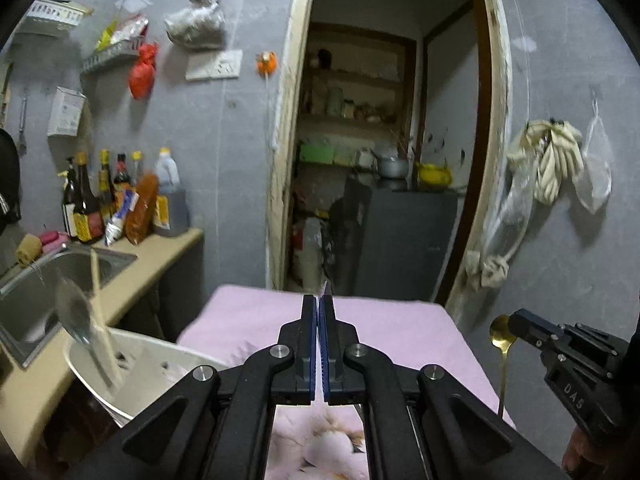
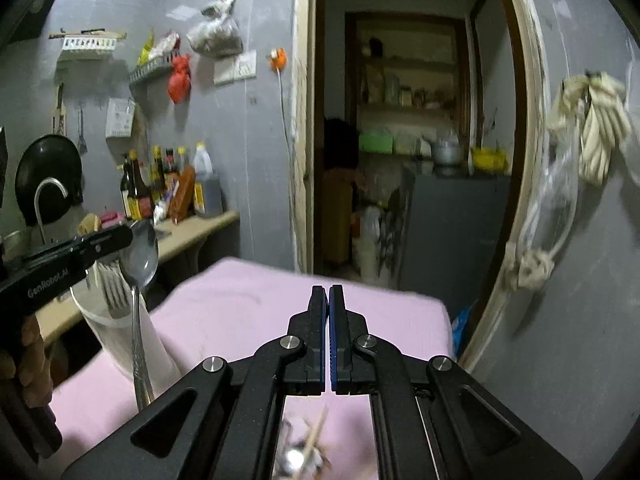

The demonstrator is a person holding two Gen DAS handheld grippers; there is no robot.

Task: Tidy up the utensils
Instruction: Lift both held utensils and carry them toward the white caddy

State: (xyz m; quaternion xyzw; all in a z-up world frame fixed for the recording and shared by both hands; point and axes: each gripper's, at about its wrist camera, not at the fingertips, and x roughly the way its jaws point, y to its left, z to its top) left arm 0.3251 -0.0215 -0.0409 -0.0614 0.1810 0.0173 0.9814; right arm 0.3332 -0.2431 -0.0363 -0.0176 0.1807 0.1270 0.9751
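Left gripper (image 1: 318, 308) pinches a silver spoon (image 2: 141, 254) by its bowl, handle hanging above the pink cloth (image 1: 256, 316); right gripper (image 2: 328, 298) pinches a gold spoon (image 1: 501, 334) likewise. White holder (image 1: 160, 364) sits at the cloth's left edge. Beyond the cloth: grey wall (image 1: 240, 128), open doorway (image 1: 384, 120).

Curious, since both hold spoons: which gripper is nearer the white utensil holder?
Left. The left gripper, gripping a silver spoon, is right by the white utensil holder; the right gripper, with a gold spoon, is off across the pink cloth.
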